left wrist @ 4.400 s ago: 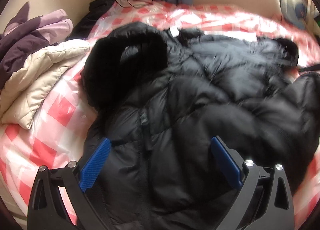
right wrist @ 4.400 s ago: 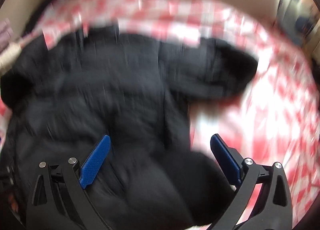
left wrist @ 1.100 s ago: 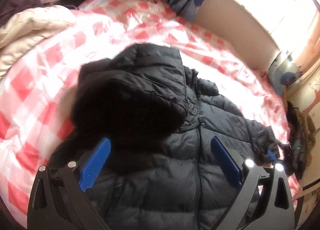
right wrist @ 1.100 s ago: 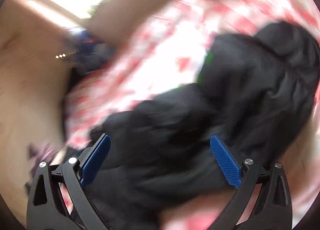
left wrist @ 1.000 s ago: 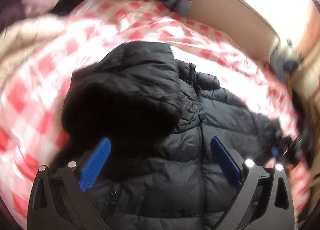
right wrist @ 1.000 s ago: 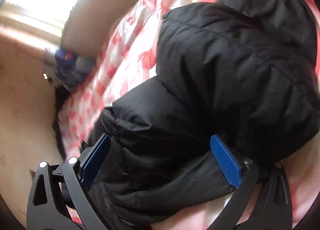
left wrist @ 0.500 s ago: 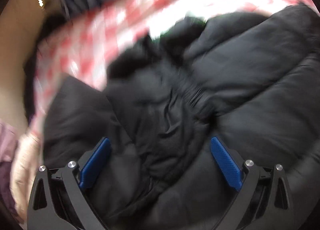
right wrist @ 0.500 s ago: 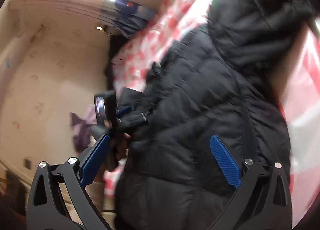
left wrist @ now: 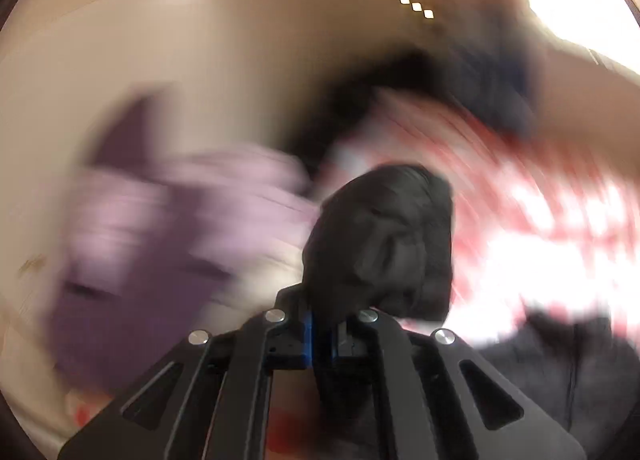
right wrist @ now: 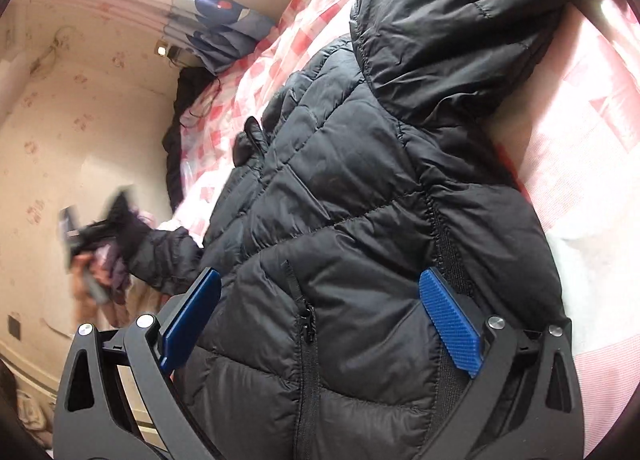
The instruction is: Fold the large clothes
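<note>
Left wrist view was heavily smeared, but the left gripper point(left wrist: 320, 334) sat low in the centre of the frame with its jaws having just closed, pinched tight on a bunched black cuff point(left wrist: 380, 248) that stood up just above the blue pads. Purple and lilac clothing point(left wrist: 168, 228) blurred across the left of that frame, and the red-and-white checked bed cover point(left wrist: 540, 212) streaked across the right.

In the right wrist view the black hooded puffer jacket point(right wrist: 360, 200) lay front-up on the checked cover, filling the middle and right of the frame, its hood point(right wrist: 460, 20) toward the upper right and its zip running down toward the lower centre. One sleeve point(right wrist: 168, 256) stretched out to the left edge of the frame, where the other gripper, blurred, held its end. The right gripper point(right wrist: 320, 312) hovered over the lower body of the jacket with its blue pads spread wide on either side of the side-pocket zip and nothing between them; whether they touched the fabric could not be told.

The step in hand looked like drawing that sleeve across the chest. Done well, the cuff would be carried flat and level over the front, kept taut enough that the padded sleeve did not twist, while the free gripper pressed the body down near the shoulder seam so the slippery shell stayed put on the cover. The grip on the cuff seemed shallow, so a slow pull would suit it better than a snatch.
</note>
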